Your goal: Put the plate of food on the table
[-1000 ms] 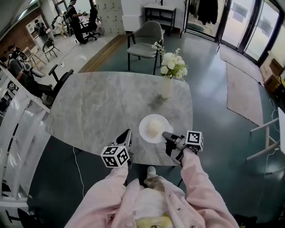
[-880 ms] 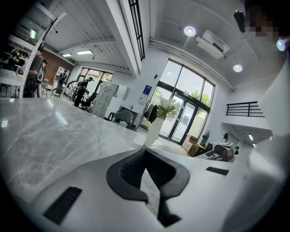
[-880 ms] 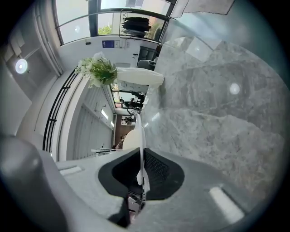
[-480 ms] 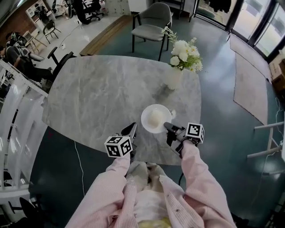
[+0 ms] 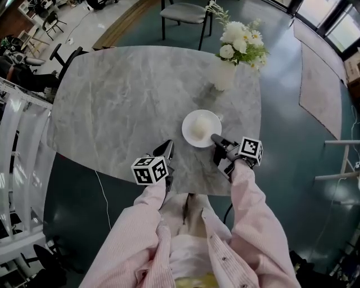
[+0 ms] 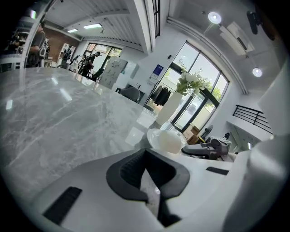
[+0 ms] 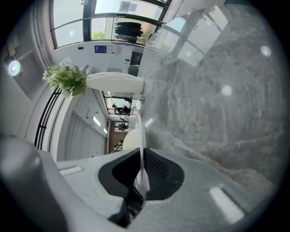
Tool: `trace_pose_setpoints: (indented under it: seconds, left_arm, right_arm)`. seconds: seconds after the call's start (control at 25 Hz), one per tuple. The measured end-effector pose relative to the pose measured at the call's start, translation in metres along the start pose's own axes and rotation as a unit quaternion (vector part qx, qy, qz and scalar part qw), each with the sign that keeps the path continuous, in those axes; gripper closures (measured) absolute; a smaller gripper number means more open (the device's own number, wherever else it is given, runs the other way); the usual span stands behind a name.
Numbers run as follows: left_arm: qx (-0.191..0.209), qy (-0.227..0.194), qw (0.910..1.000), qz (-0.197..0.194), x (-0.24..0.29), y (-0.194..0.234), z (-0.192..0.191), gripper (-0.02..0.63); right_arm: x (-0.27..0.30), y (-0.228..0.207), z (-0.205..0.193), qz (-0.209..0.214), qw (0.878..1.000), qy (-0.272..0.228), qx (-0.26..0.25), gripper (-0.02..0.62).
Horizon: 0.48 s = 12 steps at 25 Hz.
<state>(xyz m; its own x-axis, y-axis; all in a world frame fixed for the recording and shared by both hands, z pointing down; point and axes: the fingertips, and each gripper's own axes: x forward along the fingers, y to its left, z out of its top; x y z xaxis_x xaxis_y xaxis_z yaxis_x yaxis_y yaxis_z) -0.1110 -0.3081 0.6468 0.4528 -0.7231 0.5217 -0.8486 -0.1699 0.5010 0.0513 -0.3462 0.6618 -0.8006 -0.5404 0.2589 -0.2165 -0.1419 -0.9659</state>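
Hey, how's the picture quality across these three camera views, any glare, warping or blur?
Head view: fisheye bows the table edges; light is soft, the vase casts only a faint shadow. Left gripper view: window glare streaks the marble, corners go black. Right gripper view: rolled sideways, and the plate rim in the right claw blurs.

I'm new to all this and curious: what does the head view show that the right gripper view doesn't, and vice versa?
Only the head view: the left tongs, the pink sleeves, a chair. Only the right gripper view: how the right tongs pinch the thin rim of the plate, seen edge-on. Both: the plate, the marble table, the vase of flowers.
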Motion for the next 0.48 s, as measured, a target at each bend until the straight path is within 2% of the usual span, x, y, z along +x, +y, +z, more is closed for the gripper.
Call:
trace_pose_setpoints:
  seconds: [0.12, 0.48]
  left_arm:
    - [-0.003, 0.006, 1.0, -0.003, 0.005, 0.001, -0.004, 0.615]
    - [-0.015, 0.014, 0.9998, -0.006, 0.013, 0.001, -0.01, 0.615]
  right_arm:
    - [-0.001, -0.008, -0.002, -0.026, 1.0, 0.0, 0.015, 0.577]
    - [0.002, -0.015, -0.005, -0.046, 0.999, 0.001, 0.022, 0.577]
